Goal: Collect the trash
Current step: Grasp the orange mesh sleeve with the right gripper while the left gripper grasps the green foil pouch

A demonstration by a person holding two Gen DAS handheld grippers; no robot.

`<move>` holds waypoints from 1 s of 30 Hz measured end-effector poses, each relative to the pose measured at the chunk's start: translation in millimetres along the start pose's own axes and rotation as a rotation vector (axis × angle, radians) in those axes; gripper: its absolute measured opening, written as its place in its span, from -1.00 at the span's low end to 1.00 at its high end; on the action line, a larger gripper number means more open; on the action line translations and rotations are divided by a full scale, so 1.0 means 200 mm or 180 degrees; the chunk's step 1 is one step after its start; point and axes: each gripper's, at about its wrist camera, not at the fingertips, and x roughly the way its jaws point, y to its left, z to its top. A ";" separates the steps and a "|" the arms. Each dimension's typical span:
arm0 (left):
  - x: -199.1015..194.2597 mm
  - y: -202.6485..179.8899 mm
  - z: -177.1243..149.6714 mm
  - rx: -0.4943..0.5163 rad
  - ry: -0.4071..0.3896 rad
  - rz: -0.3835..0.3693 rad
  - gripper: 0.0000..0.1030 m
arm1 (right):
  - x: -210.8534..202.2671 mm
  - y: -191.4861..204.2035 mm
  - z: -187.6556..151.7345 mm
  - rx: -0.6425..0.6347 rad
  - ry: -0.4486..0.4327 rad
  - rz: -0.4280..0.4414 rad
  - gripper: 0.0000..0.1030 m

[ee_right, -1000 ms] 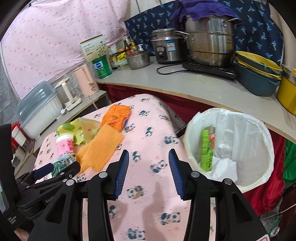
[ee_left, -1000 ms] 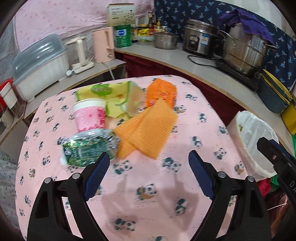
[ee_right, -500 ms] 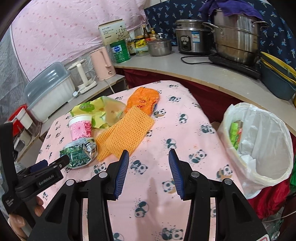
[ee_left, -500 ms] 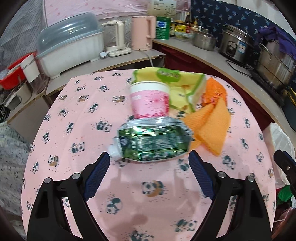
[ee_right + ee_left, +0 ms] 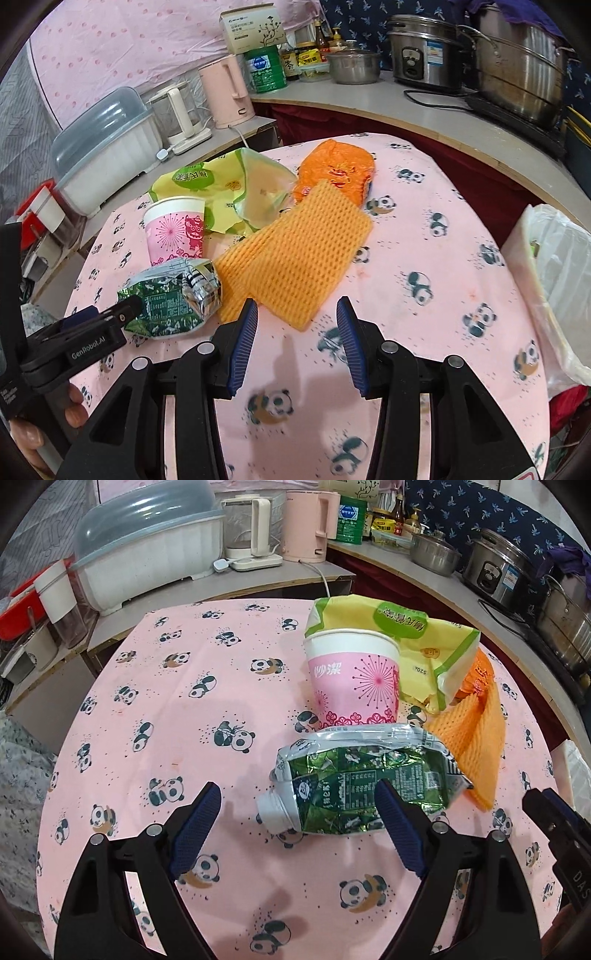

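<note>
A crushed green drink carton (image 5: 362, 782) lies on the pink panda tablecloth (image 5: 184, 709), cap end toward me. My left gripper (image 5: 297, 788) hangs over it, jaws wide and closing; the cap end lies between the fingers and the pads do not press it. Behind the carton stand a pink paper cup (image 5: 354, 679) and a yellow-green snack bag (image 5: 424, 646), with an orange foam net (image 5: 476, 746) to the right. In the right wrist view my right gripper (image 5: 296, 305) is open and holds nothing, just short of the net (image 5: 295, 254); an orange wrapper (image 5: 336, 170) lies beyond it.
A bin with a white liner (image 5: 554, 277) stands at the table's right edge. The counter behind holds a lidded dish box (image 5: 147, 550), two kettles (image 5: 310, 520), a rice cooker (image 5: 424, 51) and large pots (image 5: 517, 62). A hand (image 5: 29, 432) holds the left gripper.
Both grippers swung left across the table and came lower. The carton went from the left finger's side to between the left fingers. The bin slid to the right edge of the right view.
</note>
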 end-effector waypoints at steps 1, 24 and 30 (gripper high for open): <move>0.02 0.00 0.01 0.0012 0.0022 -0.0020 0.47 | 0.03 0.01 0.01 -0.0002 0.0009 0.0003 -0.13; 0.01 -0.10 -0.01 0.0192 0.0098 -0.0266 -0.45 | 0.24 0.02 0.04 0.0040 0.0090 -0.0272 -0.77; -0.09 -0.17 -0.07 0.0251 0.0070 -0.0336 -0.52 | 0.05 -0.06 0.03 0.0117 -0.0088 -0.0242 -0.79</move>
